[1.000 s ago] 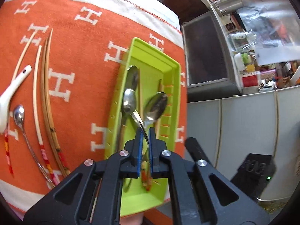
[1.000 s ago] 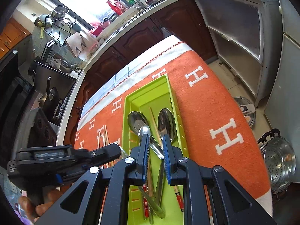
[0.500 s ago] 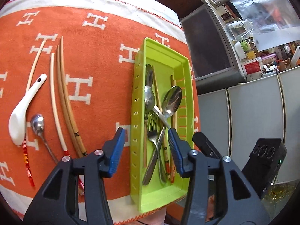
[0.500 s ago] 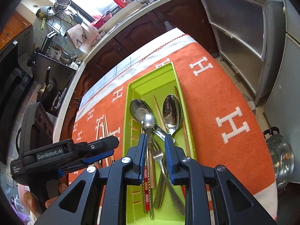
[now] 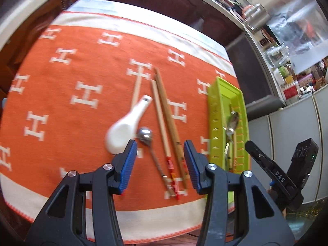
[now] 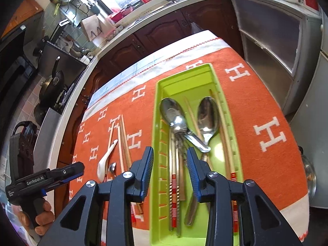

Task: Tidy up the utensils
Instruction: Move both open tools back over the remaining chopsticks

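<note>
Orange H-patterned cloth [image 5: 86, 65] lies under both spread, empty tools, the left tool [image 6: 47, 179] marked "GenRobot.AI".

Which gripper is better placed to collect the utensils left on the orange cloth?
Left. The left gripper is open over the small metal spoon; the right gripper hangs over the green plastic tray.

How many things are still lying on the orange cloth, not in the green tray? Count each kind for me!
White spoon: 1
Metal spoon: 1
Chopsticks: 4, taking the brown as two lying tight together, which is hard to tell
Total on the cloth: 6
</note>
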### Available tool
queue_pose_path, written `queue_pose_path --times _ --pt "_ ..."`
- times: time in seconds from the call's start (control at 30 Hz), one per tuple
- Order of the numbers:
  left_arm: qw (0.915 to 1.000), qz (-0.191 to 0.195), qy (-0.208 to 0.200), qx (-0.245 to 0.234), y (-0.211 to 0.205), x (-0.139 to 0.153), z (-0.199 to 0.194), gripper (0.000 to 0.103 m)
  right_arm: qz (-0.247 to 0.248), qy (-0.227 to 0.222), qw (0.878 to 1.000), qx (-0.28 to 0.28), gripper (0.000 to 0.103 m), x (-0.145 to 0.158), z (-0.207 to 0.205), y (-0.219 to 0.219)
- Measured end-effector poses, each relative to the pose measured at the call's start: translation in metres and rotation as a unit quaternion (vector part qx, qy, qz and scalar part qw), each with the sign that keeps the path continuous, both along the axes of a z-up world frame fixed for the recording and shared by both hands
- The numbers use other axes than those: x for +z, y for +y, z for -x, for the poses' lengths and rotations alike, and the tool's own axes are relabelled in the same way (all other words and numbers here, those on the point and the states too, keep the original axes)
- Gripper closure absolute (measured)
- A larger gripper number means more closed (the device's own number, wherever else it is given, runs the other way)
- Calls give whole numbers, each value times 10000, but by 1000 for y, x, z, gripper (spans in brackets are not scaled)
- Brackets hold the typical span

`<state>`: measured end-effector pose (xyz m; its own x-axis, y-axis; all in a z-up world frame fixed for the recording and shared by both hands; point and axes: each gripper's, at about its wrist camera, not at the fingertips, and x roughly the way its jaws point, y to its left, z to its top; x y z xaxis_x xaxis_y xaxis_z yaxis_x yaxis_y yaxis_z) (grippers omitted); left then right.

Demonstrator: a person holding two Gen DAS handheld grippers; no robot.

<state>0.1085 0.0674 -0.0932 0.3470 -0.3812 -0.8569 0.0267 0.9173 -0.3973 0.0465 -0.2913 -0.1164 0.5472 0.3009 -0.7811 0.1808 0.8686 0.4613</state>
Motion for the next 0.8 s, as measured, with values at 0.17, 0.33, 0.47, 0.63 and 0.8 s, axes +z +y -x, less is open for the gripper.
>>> queue_pose_path --times 0.17,0.33,0.47,0.63,0.8 --pt "9991 -198 -169 322 44 -5 2 59 114 -14 9990 432 69 4 -7 37" --pt "9987 -285 -134 398 58 -19 -1 59 366 -11 9955 878 69 5 -18 79" --pt "9996 -239 52 167 56 -39 -1 59 713 129 9902 1195 72 -4 -36 112" --pt "9996 -192 125 -135 44 -56 7 59 1128 560 9793 1585 87 -32 -58 140" --pt "9992 -57 140 -377 32 -63 11 59 1291 771 9724 1784 90 -53 -76 151"
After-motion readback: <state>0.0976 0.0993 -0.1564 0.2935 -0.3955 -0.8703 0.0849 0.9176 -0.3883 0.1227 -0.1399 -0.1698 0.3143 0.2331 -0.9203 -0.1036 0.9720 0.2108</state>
